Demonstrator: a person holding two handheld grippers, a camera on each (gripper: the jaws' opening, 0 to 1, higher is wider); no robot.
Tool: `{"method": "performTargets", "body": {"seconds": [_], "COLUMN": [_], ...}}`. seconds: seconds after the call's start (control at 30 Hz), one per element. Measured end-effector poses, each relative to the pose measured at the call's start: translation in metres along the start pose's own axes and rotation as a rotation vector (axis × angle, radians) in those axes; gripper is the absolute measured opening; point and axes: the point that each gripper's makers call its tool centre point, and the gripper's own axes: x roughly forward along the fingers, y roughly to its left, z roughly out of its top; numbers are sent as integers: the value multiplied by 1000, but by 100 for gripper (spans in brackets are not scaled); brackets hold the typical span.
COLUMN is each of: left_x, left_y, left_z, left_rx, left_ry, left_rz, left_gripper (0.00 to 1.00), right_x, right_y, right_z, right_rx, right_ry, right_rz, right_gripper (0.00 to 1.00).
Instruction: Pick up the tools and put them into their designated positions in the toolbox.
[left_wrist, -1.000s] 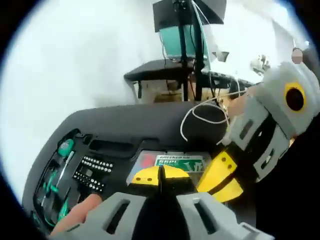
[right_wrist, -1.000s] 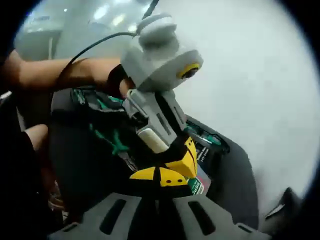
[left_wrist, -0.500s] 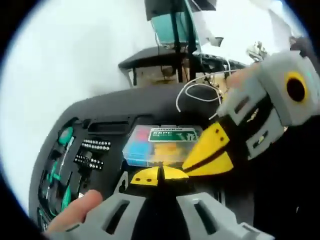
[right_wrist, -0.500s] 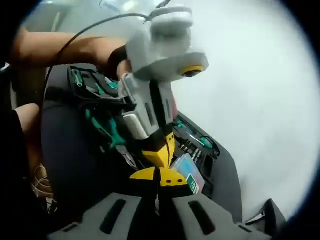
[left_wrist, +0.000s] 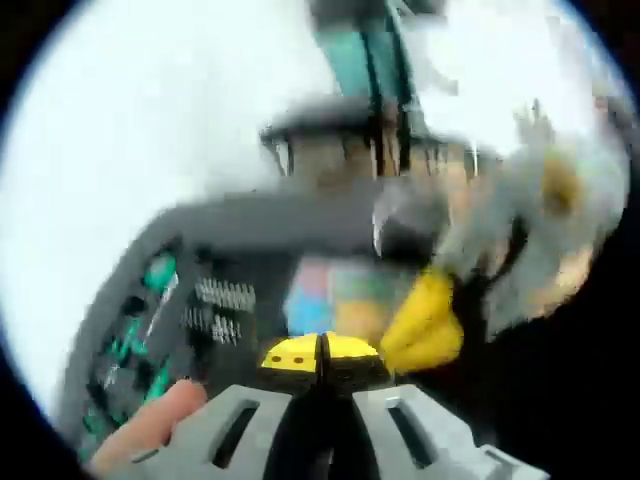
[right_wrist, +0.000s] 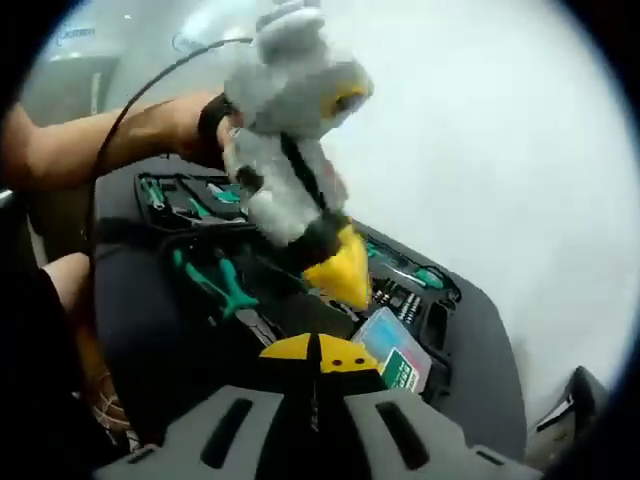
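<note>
Right gripper view looks down on the big dark toolbox (right_wrist: 480, 350), lying open on a pale floor. Green-handled pliers (right_wrist: 215, 285) sit in slots on its left side. Farther right is a rack of small screwdriver bits (right_wrist: 405, 297). Near the middle sits a clear plastic parts box (right_wrist: 397, 350) with a green label, lying in the toolbox just beyond the right gripper (right_wrist: 318, 352). That claw is shut with nothing between its yellow tips. The left gripper (right_wrist: 340, 272) hangs above the toolbox; it is blurry, and I cannot tell if it grips anything. In the left gripper view its yellow tips (left_wrist: 322, 352) are pressed together.

I think the parts box is being settled into its slot. Push it flat and gently, so it does not tip.
</note>
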Motion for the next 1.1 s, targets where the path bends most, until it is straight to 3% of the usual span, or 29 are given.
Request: {"method": "performTargets", "body": {"seconds": [0.03,0.07,0.1,0.13,0.17,0.2,0.23,0.27,0.37,0.4,0.47,0.53,0.57,0.6,0.67,0.7,0.73,0.77,0.83,0.9,0.97,1.0,1.1], "left_x": [2,10,15,18,38,44,49,22,29,32,32,25,19,11,-10,-19,-25,-27,-21,-12,-4,-2,-9], "left_y": [1,0,-7,-12,-12,-14,-13,-13,-34,-28,-26,-26,-20,-10,-15,-12,-10,-10,-16,-31,-43,-48,-56], "left_z": [0,-10,-21,-43,-13,-26,-26,-27,-28,-27,-26,-25,-26,-28,-18,-18,-21,-17,-10,-19,-27,-25,-42], "left_rx": [45,132,150,113,146,157,192,211,151,157,90,3,-17,-50,-239,-372,-456,-582,-655,-694,-612,-575,-554], "left_ry": [4,70,135,242,42,141,168,190,130,104,93,89,99,112,41,52,80,72,47,122,138,102,141], "left_rz": [18,28,9,-25,-26,-42,-33,-31,-125,-97,-79,-74,-58,-11,-66,-64,-46,-51,-76,-99,-109,-115,-81], "left_gripper": [0,0,0,0,0,0,0,0,0,0,0,0,0,0,0,5,7,8,18,29,37,38,38], "right_x": [0,1,0,0,-1,-1,-1,-1,0,1,0,-5,-19,-29,-57,-70,-76,-81,-83,-76,-69,-66,-57], "right_y": [0,0,-1,-1,-1,0,0,0,0,3,0,3,-6,-11,-34,-45,-54,-59,-52,-54,-46,-43,-35], "right_z": [0,0,0,-1,0,0,1,1,1,1,3,7,1,-3,1,-5,-9,-11,-12,-15,-27,-29,-37], "right_rx": [-12,-13,-12,-7,-9,-14,-16,-19,-4,5,8,2,156,206,346,500,604,668,743,849,898,924,943], "right_ry": [10,13,13,10,8,5,5,6,3,-7,-34,-116,-90,-55,-83,-36,-12,4,42,62,145,163,230], "right_rz": [-2,0,2,5,5,8,8,9,30,57,45,78,55,51,-6,-33,-57,-57,45,45,24,34,36], "right_gripper": [0,0,0,0,0,0,0,0,0,0,0,0,0,0,9,10,10,12,19,23,27,32,35]}}
